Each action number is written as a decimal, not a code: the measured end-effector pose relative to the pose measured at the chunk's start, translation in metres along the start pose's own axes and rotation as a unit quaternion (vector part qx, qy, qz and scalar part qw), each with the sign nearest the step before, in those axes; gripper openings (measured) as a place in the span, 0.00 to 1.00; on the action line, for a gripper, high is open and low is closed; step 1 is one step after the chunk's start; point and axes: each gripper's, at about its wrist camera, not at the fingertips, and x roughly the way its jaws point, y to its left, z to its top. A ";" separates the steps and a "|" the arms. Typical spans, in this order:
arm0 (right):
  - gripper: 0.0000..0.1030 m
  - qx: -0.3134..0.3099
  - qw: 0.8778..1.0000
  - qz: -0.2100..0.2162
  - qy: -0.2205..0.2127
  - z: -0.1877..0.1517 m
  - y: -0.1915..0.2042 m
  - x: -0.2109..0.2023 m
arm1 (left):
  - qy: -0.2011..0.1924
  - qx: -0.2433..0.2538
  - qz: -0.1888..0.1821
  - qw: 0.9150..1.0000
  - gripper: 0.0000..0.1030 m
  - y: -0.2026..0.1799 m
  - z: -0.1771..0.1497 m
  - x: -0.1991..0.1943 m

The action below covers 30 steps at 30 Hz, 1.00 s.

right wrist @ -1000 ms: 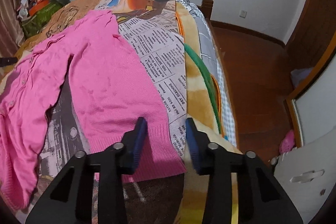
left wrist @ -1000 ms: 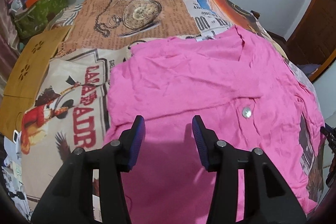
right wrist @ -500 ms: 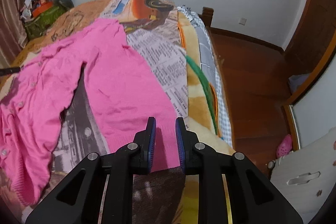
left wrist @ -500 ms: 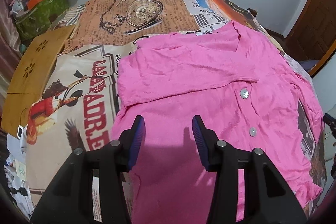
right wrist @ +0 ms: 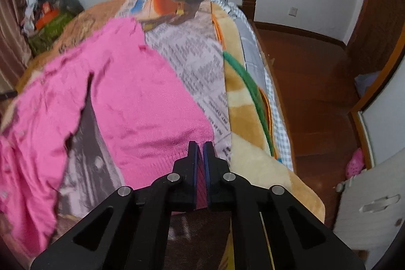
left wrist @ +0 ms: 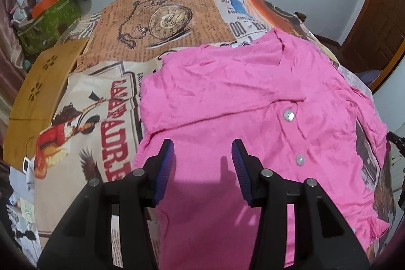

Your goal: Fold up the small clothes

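Note:
A pink button cardigan [left wrist: 240, 98] lies spread on the printed bedspread [left wrist: 157, 24], with one sleeve folded across its chest. My left gripper [left wrist: 203, 156] is open and empty, hovering just over the cardigan's lower body. In the right wrist view the cardigan's other sleeve [right wrist: 141, 92] stretches toward me. My right gripper [right wrist: 200, 151] is shut on the ribbed cuff [right wrist: 177, 151] of that sleeve and holds it slightly lifted off the bed.
A brown cushion [left wrist: 38, 98] lies at the bed's left edge, and a green bag with clutter [left wrist: 48, 22] stands behind it. The bed's right edge [right wrist: 255, 98] drops to a wooden floor [right wrist: 311, 82]. A white cabinet [right wrist: 374, 206] stands at the lower right.
My right gripper closed on the sleeve cuff and began to lift it. My left gripper stayed open and drew back slightly over the cardigan's body.

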 end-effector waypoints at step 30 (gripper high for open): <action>0.04 -0.212 0.962 0.161 -0.066 0.147 0.231 0.034 | 0.013 -0.033 -0.033 0.999 0.66 0.019 0.043 0.079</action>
